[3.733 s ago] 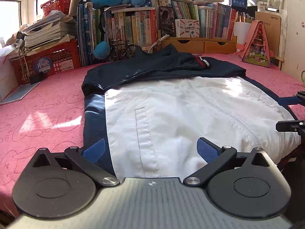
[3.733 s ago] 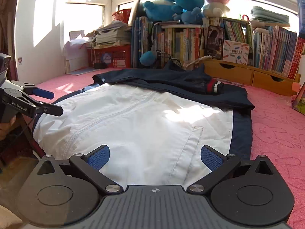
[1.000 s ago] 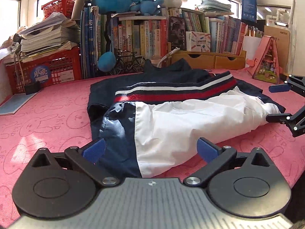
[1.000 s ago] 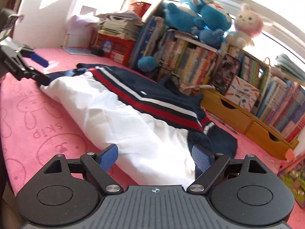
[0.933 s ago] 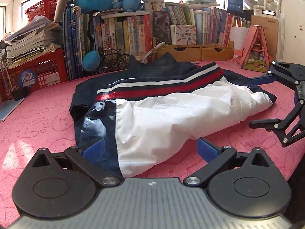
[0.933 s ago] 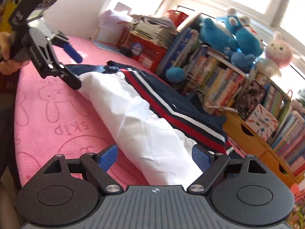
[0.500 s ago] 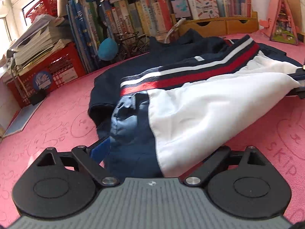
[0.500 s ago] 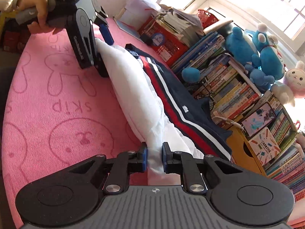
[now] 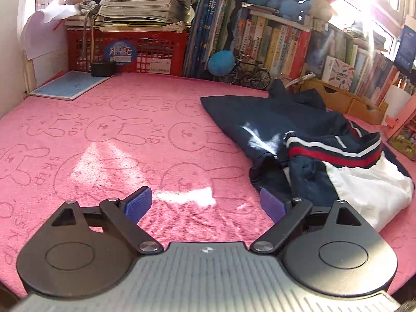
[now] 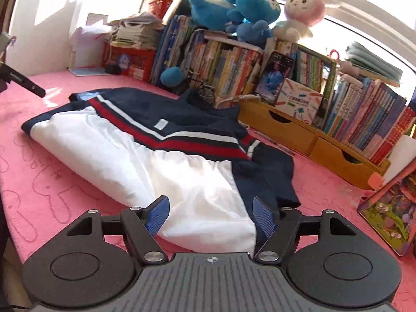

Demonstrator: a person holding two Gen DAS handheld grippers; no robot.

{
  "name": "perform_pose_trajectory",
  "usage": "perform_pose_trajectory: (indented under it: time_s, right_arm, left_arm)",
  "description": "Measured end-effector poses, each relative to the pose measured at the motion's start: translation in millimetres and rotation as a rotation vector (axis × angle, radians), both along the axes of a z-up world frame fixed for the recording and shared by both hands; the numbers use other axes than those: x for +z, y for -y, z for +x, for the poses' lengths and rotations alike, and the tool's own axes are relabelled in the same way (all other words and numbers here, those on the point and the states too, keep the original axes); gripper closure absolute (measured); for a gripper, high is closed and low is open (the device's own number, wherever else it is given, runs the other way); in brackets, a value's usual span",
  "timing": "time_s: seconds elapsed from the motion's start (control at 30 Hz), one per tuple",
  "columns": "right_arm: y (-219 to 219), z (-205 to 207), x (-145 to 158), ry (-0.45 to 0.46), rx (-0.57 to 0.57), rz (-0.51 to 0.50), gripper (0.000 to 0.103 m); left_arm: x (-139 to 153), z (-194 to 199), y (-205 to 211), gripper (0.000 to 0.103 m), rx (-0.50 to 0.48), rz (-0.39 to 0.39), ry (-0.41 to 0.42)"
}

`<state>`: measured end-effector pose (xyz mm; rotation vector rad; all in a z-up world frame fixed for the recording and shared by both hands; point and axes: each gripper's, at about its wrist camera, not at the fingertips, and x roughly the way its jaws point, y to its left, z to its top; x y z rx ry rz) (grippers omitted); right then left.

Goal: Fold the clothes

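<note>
a navy, white and red-striped jacket [image 10: 145, 153] lies folded in a long bundle on a pink towel-like cloth printed with rabbit outlines [image 9: 109, 140], its white panel facing up and the red and white stripes running along the navy half behind it. the right gripper [image 10: 211, 215], black with blue ribbed pads, sits low at the near end of the bundle with its jaws spread wide, the white fabric lying between the fingers but not pinched. in the left wrist view the left gripper [image 9: 205, 206] is likewise spread wide and holds nothing; it is over bare pink cloth, its right finger just beside the jacket's dark navy edge, the garment bunched off to its right. behind the cloth stand a red plastic crate [image 9: 124, 52] topped with stacked papers, a long row of upright books [image 10: 358, 114], wooden drawer boxes [image 10: 312, 137], a small model bicycle [image 9: 247, 74], and blue plush toys [image 10: 234, 10] beside a pink-and-white plush rabbit [image 10: 301, 13] on top of the books.
</note>
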<state>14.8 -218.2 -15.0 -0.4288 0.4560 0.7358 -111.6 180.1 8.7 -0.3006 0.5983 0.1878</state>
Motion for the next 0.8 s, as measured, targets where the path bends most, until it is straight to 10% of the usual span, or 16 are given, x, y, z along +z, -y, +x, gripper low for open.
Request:
perform_pose_trajectory:
  time_s: [0.13, 0.33, 0.47, 0.8]
  right_arm:
    - [10.2, 16.9, -11.1, -0.083, -0.068, 0.036, 0.031]
    - [23.8, 38.1, -26.6, -0.202, -0.155, 0.086, 0.038]
    - [19.9, 25.8, -22.5, -0.182, -0.122, 0.062, 0.038]
    - [25.5, 30.3, -22.5, -0.206, -0.162, 0.117, 0.035]
  left_arm:
    - [-6.2, 22.3, 36.3, 0.0, -0.174, -0.106, 0.033]
    - [-32.0, 61.9, 58.3, 0.0, -0.192, -0.181, -0.026]
    - [-23.2, 64.4, 36.8, 0.0, -0.078, -0.192, 0.026]
    - [-42.0, 134.5, -96.7, 0.0, 0.237, -0.518, 0.114]
